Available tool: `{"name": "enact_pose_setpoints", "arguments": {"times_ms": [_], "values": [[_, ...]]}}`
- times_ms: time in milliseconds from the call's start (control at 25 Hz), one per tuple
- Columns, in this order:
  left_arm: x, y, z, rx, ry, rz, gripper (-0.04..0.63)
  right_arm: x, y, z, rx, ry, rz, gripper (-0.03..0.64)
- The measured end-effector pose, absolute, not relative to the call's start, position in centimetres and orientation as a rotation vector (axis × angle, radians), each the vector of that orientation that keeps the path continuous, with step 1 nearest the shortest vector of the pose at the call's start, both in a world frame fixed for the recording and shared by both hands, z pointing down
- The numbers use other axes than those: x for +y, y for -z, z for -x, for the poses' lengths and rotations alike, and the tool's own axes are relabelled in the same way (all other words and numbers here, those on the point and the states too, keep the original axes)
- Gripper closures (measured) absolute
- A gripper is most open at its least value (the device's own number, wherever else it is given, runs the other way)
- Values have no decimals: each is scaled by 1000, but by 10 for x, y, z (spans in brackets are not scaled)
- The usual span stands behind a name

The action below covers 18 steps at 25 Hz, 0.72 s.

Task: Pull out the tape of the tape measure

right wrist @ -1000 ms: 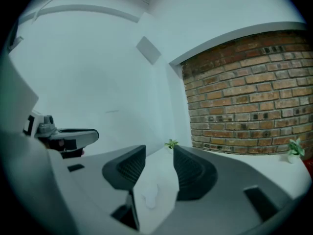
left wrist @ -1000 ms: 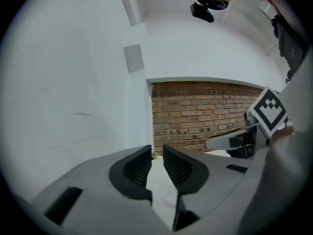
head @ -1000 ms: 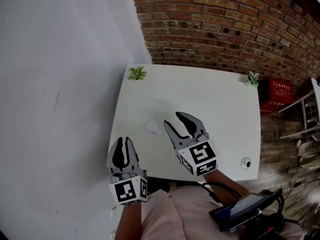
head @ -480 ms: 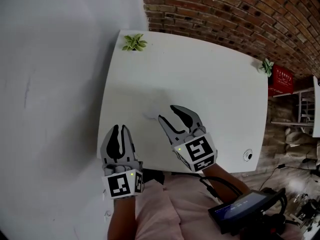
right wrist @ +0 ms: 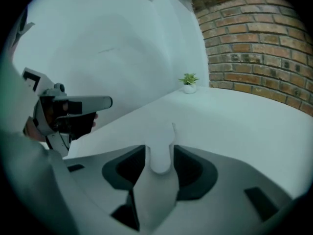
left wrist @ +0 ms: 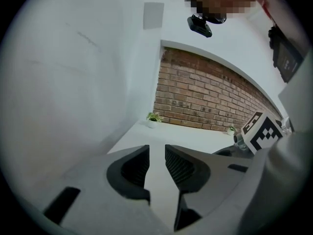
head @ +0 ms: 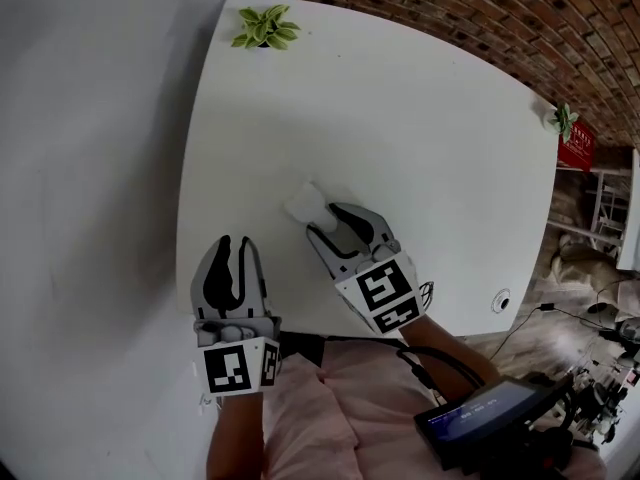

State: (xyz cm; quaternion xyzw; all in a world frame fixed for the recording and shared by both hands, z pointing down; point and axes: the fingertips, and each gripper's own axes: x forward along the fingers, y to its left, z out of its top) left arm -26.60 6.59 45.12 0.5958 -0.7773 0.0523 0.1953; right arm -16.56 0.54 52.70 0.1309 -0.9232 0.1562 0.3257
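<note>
White table [head: 430, 118] holds the tape measure [head: 303, 202] near its middle, sitting between the parted jaws of my right gripper [head: 335, 223], not yet squeezed. My left gripper [head: 233, 240], at 7 o'clock from it, has just been opening a little, with nothing between its jaws. I judge this the grab step: clamp the right, then the left must find the tape's tip.

The tabletop [head: 430, 118] and painted wall [head: 90, 118] are smooth, matt white, the brick wall [head: 480, 8] is rough and red, the left claw [head: 233, 240] and right claw [head: 335, 223] look like matt grey plastic with black ribbed pads [left wrist: 134, 168], and the tape measure [head: 303, 202] like smooth white plastic.
</note>
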Motion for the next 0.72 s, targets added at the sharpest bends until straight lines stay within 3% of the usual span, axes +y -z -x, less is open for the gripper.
{"name": "enact_pose_setpoints", "arguments": {"times_ms": [160, 400, 720], "values": [[65, -454, 269, -2163, -134, -1674, 478, 7, -537, 167, -2356, -323, -352, 475], [60, -449, 262, -2114, -85, -1712, 445, 6, -522, 168, -2420, -341, -367, 479], [40, -390, 235, -2074, -6, -1835, 411, -2, -438, 158, -2604, -270, -449, 479]]}}
